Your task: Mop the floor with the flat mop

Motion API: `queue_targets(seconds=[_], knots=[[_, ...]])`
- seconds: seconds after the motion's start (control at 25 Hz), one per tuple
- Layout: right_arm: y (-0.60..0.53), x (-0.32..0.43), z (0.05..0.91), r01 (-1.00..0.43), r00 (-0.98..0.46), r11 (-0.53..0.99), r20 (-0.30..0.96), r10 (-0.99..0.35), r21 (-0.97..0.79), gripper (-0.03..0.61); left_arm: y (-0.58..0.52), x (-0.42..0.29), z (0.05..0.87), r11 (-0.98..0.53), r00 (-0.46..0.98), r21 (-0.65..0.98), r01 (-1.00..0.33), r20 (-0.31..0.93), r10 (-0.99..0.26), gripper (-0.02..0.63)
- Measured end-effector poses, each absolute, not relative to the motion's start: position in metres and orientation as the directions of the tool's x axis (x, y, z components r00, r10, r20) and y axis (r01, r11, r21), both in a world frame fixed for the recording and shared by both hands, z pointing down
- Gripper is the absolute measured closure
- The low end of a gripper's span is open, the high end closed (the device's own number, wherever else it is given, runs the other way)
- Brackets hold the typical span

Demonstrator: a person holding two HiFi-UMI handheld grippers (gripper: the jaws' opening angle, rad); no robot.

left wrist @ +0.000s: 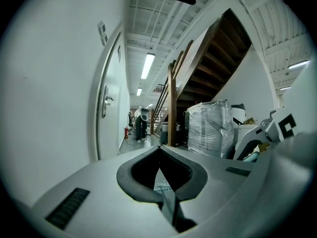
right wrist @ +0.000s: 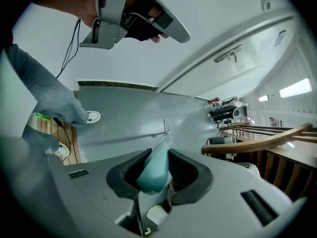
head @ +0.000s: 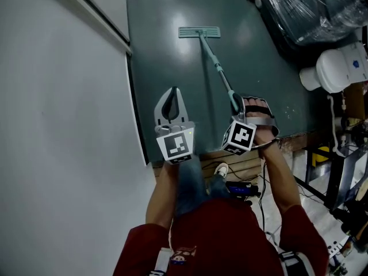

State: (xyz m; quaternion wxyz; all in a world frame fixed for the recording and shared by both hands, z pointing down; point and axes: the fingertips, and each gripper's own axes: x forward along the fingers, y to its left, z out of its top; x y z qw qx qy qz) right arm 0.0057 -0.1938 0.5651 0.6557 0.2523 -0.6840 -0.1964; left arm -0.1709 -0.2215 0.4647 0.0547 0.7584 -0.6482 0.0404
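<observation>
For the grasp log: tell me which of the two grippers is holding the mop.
The right gripper: its fingers are clamped on the teal mop handle. The left gripper is shut on nothing, off to the handle's left.

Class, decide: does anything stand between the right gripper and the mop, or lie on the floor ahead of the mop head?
Nothing visible does. The right gripper is shut on the mop handle, and the green floor around the mop head is bare.
</observation>
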Motion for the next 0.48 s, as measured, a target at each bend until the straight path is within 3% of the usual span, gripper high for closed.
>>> queue_targets(seconds=[0.48], knots=[[-0.253,-0.012,0.582,-0.082,-0.007,0.79,0.792,-0.61,0.608,0.462,-0.271,-0.191,0.487,-0.15,0.154,0.036,-0.988,0.138,-0.978,0.598]])
